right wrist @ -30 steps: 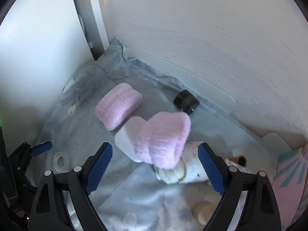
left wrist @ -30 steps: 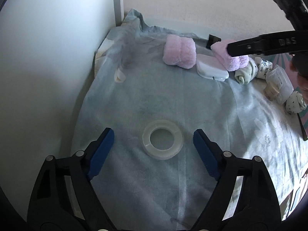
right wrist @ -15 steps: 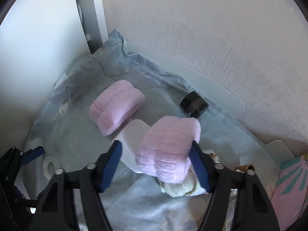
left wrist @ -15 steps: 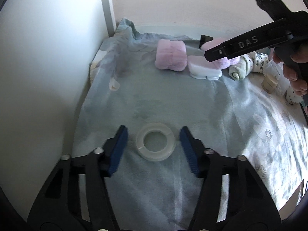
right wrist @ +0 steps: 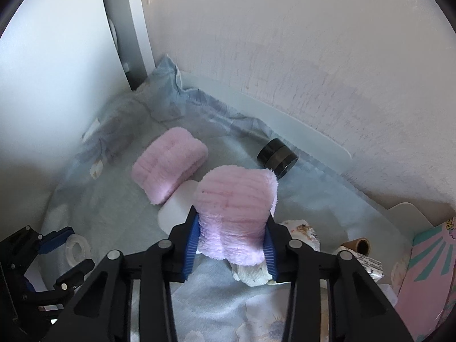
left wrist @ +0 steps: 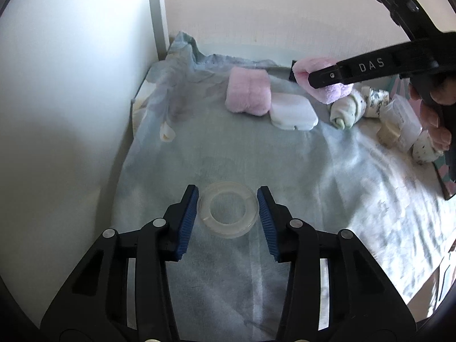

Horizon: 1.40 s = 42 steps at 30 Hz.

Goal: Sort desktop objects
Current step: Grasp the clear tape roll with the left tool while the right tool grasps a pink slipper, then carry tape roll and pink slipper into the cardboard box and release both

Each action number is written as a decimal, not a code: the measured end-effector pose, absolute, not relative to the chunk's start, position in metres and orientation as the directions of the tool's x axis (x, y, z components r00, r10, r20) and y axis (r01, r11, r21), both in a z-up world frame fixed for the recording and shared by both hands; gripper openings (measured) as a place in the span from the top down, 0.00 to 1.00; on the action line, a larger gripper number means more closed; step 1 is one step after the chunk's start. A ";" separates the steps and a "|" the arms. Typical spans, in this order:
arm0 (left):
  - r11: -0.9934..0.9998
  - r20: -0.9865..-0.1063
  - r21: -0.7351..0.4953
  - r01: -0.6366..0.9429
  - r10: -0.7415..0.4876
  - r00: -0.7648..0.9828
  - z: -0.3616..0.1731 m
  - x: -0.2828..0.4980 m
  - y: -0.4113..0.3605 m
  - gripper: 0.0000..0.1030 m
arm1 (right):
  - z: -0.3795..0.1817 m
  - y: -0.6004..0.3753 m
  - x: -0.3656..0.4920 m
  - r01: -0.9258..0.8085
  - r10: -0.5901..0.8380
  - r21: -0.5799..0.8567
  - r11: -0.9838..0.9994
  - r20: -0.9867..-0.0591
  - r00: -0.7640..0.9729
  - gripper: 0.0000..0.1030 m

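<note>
- The clear tape ring [left wrist: 226, 209] lies flat on the pale blue cloth [left wrist: 327, 176] that covers the worktop, near me and toward the left side.
- My left gripper [left wrist: 227, 208] has its jaws narrowed to either side of the ring, the blue pads [left wrist: 188, 222] just beside its rim; I cannot tell whether they touch it.
- My right gripper [right wrist: 231, 238] has its jaws clamped on a folded pink fluffy towel [right wrist: 238, 208], pinching its lower part so the rest stands up above the pads.
- From the left wrist view that towel hangs clear of the cloth, at the far right.
- A second pink towel [left wrist: 248, 89] lies on the cloth at the far side, left of the held one.
- A white flat case [left wrist: 293, 111] sits touching that second towel on its right.
- A rolled pale sock [left wrist: 346, 109] lies right of the case.
- A black round jar [right wrist: 278, 158] lies on its side by the far wall.
- A clear plastic container [left wrist: 403, 121] stands at the right, near my right hand [left wrist: 436, 119].
</note>
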State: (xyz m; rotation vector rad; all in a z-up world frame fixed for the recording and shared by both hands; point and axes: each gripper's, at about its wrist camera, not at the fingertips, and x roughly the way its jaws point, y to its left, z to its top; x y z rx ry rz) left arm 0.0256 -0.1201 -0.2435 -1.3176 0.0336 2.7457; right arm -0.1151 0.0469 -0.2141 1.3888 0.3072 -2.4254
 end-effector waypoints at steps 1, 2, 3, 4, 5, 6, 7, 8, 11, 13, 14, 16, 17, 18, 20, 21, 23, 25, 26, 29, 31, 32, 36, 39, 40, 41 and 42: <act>-0.995 -0.780 -0.022 -0.095 0.077 -0.621 -0.240 0.025 -0.120 0.62 | -0.211 0.047 -0.115 0.384 -0.176 -0.022 -0.923 -0.864 -0.472 0.64; -0.995 -0.781 -0.023 -0.096 0.078 -0.620 -0.236 0.024 -0.120 0.62 | -0.209 0.048 -0.114 0.384 -0.178 -0.020 -0.923 -0.863 -0.473 0.64; -0.995 -0.780 -0.025 -0.096 0.080 -0.620 -0.230 0.023 -0.120 0.62 | -0.205 0.049 -0.114 0.383 -0.181 -0.017 -0.923 -0.862 -0.474 0.64; -0.995 -0.781 -0.027 -0.096 0.081 -0.620 -0.225 0.022 -0.119 0.62 | -0.201 0.050 -0.113 0.384 -0.187 -0.012 -0.923 -0.860 -0.475 0.64; -0.995 -0.781 -0.030 -0.094 0.083 -0.619 -0.220 0.021 -0.119 0.62 | -0.195 0.051 -0.111 0.386 -0.195 -0.004 -0.923 -0.858 -0.476 0.64; -0.995 -0.782 -0.039 -0.091 0.087 -0.617 -0.212 0.019 -0.119 0.62 | -0.193 0.052 -0.110 0.386 -0.199 -0.001 -0.922 -0.857 -0.475 0.64; -0.995 -0.784 -0.044 -0.087 0.089 -0.614 -0.206 0.018 -0.119 0.62 | -0.188 0.052 -0.108 0.389 -0.204 0.004 -0.921 -0.856 -0.475 0.64; -0.995 -0.787 -0.046 -0.085 0.089 -0.611 -0.202 0.019 -0.119 0.62 | -0.183 0.053 -0.106 0.391 -0.208 0.007 -0.920 -0.855 -0.475 0.64; -0.998 -0.809 -0.023 -0.066 0.057 -0.585 -0.185 0.013 -0.114 0.62 | -0.166 0.058 -0.100 0.395 -0.231 0.031 -0.918 -0.851 -0.471 0.64; -0.997 -0.806 -0.036 -0.064 0.067 -0.588 -0.173 0.011 -0.110 0.62 | -0.152 0.063 -0.094 0.400 -0.248 0.049 -0.915 -0.850 -0.465 0.64; -0.997 -0.802 -0.041 -0.067 0.073 -0.592 -0.167 0.011 -0.108 0.62 | -0.147 0.064 -0.092 0.402 -0.248 0.047 -0.915 -0.850 -0.465 0.64; -0.996 -0.796 -0.047 -0.075 0.083 -0.600 -0.153 0.009 -0.102 0.62 | -0.138 0.068 -0.086 0.405 -0.247 0.042 -0.913 -0.848 -0.469 0.64; -0.996 -0.793 -0.049 -0.079 0.087 -0.603 -0.149 0.009 -0.101 0.62 | -0.134 0.071 -0.084 0.407 -0.249 0.042 -0.913 -0.846 -0.471 0.64; -0.994 -0.790 -0.060 -0.090 0.102 -0.605 -0.141 0.008 -0.098 0.62 | -0.127 0.076 -0.080 0.406 -0.249 0.041 -0.913 -0.843 -0.477 0.64; -0.992 -0.787 -0.081 -0.098 0.124 -0.605 -0.130 0.005 -0.092 0.62 | -0.118 0.084 -0.075 0.401 -0.249 0.040 -0.915 -0.838 -0.485 0.64; -0.990 -0.785 -0.100 -0.104 0.143 -0.603 -0.122 0.003 -0.089 0.62 | -0.114 0.090 -0.073 0.396 -0.248 0.041 -0.918 -0.836 -0.489 0.64; -0.986 -0.782 -0.127 -0.111 0.168 -0.600 -0.111 -0.001 -0.082 0.62 | -0.105 0.103 -0.068 0.383 -0.250 0.049 -0.923 -0.832 -0.495 0.64; -0.981 -0.777 -0.152 -0.122 0.195 -0.599 -0.097 -0.005 -0.072 0.62 | -0.098 0.116 -0.063 0.368 -0.248 0.056 -0.928 -0.829 -0.501 0.64; -0.980 -0.776 -0.157 -0.125 0.201 -0.598 -0.094 -0.006 -0.070 0.62 | -0.095 0.123 -0.061 0.359 -0.245 0.057 -0.931 -0.828 -0.504 0.64; -0.972 -0.772 -0.179 -0.150 0.233 -0.591 -0.078 -0.013 -0.051 0.62 | -0.087 0.150 -0.052 0.324 -0.232 0.065 -0.944 -0.828 -0.510 0.64; -0.970 -0.771 -0.181 -0.164 0.243 -0.589 -0.072 -0.015 -0.041 0.62 | -0.082 0.172 -0.045 0.293 -0.217 0.069 -0.954 -0.832 -0.510 0.64; -0.968 -0.771 -0.178 -0.177 0.249 -0.586 -0.068 -0.018 -0.032 0.62 | -0.081 0.180 -0.043 0.282 -0.211 0.069 -0.957 -0.834 -0.510 0.64; -0.958 -0.769 -0.177 -0.225 0.277 -0.576 -0.058 -0.025 0.001 0.62 | -0.078 0.221 -0.029 0.227 -0.177 0.065 -0.972 -0.835 -0.521 0.64; -0.947 -0.770 -0.179 -0.267 0.304 -0.561 -0.052 -0.030 0.029 0.62 | -0.077 0.249 -0.019 0.185 -0.153 0.063 -0.981 -0.836 -0.527 0.64; -0.940 -0.768 -0.180 -0.289 0.318 -0.556 -0.050 -0.033 0.045 0.62 | -0.077 0.256 -0.016 0.174 -0.147 0.063 -0.983 -0.837 -0.527 0.64; -0.935 -0.768 -0.182 -0.303 0.328 -0.550 -0.049 -0.035 0.055 0.62 | -0.077 0.266 -0.012 0.158 -0.138 0.062 -0.986 -0.837 -0.530 0.64; -0.929 -0.767 -0.186 -0.321 0.341 -0.543 -0.048 -0.037 0.067 0.62 | -0.077 0.272 -0.009 0.149 -0.134 0.063 -0.987 -0.837 -0.531 0.64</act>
